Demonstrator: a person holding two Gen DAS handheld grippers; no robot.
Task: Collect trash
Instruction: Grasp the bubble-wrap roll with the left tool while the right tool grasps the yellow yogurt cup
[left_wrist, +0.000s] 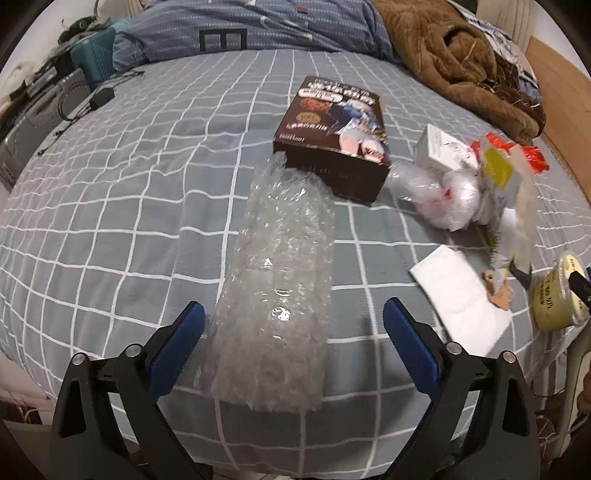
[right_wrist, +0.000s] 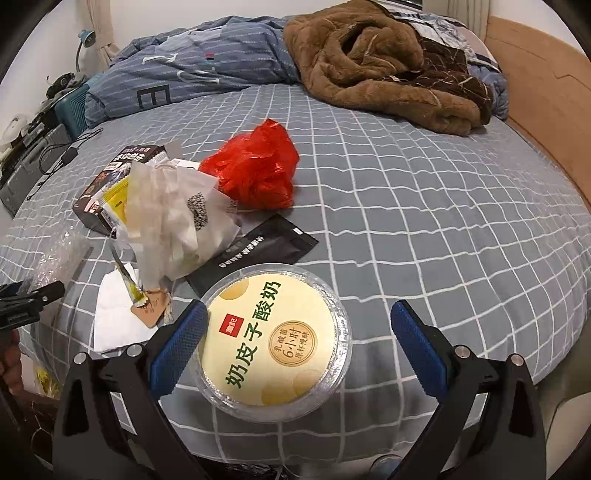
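- Left gripper (left_wrist: 293, 314): jaws apart, crinkled clear bubble wrap (left_wrist: 277, 288) lying between them
- Right gripper (right_wrist: 299, 314): jaws apart, round yogurt tub (right_wrist: 275, 341) between them, lid reading "奶皮子酸奶"

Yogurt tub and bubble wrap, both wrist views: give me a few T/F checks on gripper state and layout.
1. The right gripper is shut on the yogurt tub. False: its jaws are open, the tub between them.
2. The bubble wrap lies between the left gripper's open jaws. True.
3. The red plastic bag sits inside the tub. False: it lies on the bed sheet, beyond the tub.
4. A black sachet lies just beyond the tub. True.
5. The tub's lid is off. False: a printed lid covers it.
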